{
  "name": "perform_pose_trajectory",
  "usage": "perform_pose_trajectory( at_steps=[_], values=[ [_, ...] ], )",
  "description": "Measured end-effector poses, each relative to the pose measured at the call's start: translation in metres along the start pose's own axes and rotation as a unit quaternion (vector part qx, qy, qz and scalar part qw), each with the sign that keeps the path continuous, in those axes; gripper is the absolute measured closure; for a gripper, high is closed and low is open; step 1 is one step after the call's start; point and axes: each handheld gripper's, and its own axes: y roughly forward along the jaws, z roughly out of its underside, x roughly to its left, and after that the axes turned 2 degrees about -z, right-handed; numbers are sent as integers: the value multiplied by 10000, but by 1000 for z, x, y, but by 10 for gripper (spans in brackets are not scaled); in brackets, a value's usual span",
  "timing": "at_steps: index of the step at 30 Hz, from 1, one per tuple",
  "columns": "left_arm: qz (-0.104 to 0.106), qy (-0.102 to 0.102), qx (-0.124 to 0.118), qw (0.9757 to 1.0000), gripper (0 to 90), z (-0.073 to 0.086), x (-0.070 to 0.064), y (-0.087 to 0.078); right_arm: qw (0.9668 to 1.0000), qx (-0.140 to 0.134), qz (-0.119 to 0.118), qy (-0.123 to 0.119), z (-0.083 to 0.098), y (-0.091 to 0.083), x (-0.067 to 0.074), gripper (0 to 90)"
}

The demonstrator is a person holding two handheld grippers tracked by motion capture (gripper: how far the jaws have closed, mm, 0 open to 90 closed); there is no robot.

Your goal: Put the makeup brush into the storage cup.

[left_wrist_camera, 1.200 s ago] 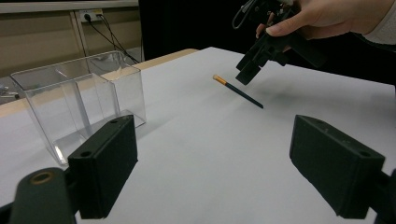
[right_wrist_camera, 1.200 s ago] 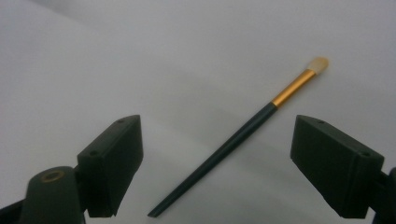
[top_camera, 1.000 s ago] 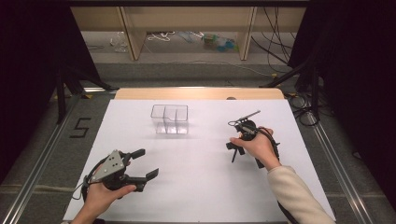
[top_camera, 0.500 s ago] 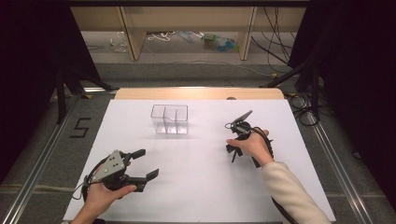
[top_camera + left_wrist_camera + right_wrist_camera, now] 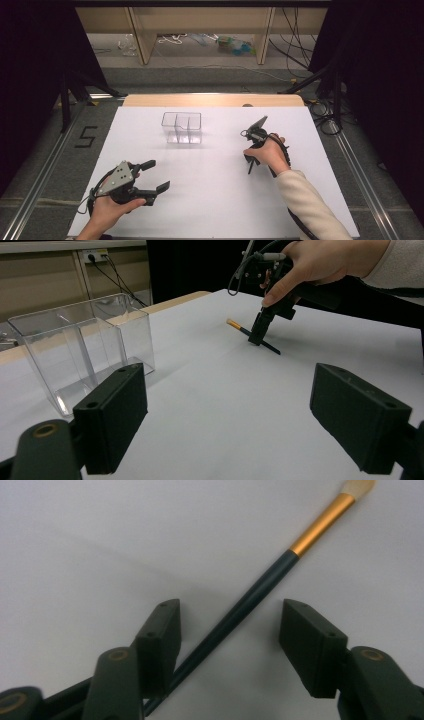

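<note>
Left gripper (image 5: 152, 176) parked at 7 o'clock on the white table sheet (image 5: 210, 210), jaws spread wide with nothing between them. Clear two-compartment plastic box (image 5: 182, 127) sits at 11 o'clock, empty. Right gripper (image 5: 230, 630) at 3 o'clock has just been closing; its jaws straddle the dark-blue-handled paintbrush with gold ferrule (image 5: 280, 570), which lies flat on the sheet, and the pads are not yet pressing it. Judgement: pick is imminent, box the likely drop target.

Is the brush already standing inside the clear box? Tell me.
No: the brush lies flat on the white table, between the open jaws of the right claw, away from the clear box.
</note>
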Motion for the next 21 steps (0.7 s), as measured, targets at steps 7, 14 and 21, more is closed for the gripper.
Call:
perform_pose_trajectory(
  at_steps=[7, 14, 21],
  values=[
    [1, 15, 12, 10000, 151, 0, 0, 0, 9999, 109, -110, -40, -2, -3, -11, 669],
    [14, 9, 0, 10000, 152, 0, -1, 0, 9996, 214, -144, -126, -3, -4, -18, 832],
    [12, -23, 17, 10000, 152, 0, -1, 0, 9994, 219, -161, -210, -3, -3, -18, 836]
  ],
)
